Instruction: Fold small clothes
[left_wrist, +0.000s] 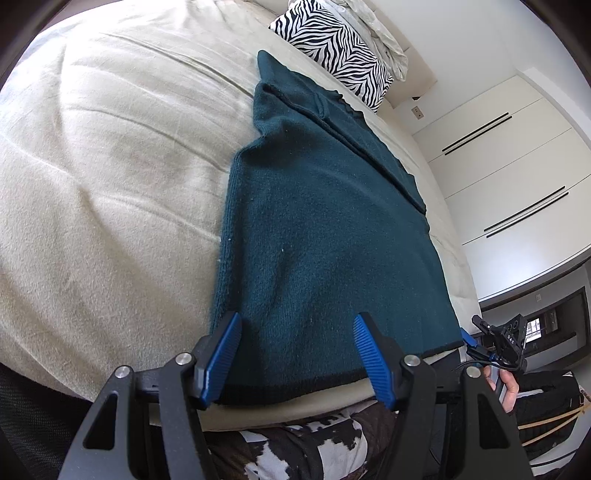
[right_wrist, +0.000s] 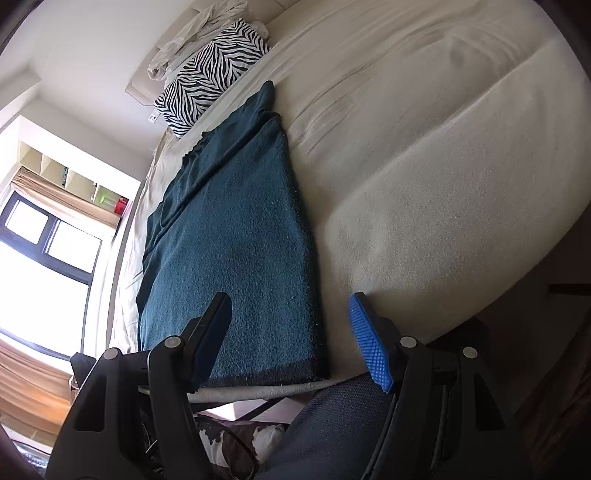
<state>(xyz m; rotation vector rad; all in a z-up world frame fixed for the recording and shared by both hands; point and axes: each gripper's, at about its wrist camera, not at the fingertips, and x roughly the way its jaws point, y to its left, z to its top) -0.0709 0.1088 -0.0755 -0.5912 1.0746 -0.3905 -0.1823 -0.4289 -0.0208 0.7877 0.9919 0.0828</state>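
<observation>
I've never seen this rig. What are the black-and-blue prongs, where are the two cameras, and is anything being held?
The prongs are hand-held grippers, one in each of a person's hands, each with a fisheye camera looking along its fingers. One picture looks past the left gripper, the other past the right gripper. Both are open and hold nothing. A teal sweater, partly folded, lies flat on a beige bed, with a zebra pillow at the far end. The grippers hover at the sweater's near hem.
</observation>
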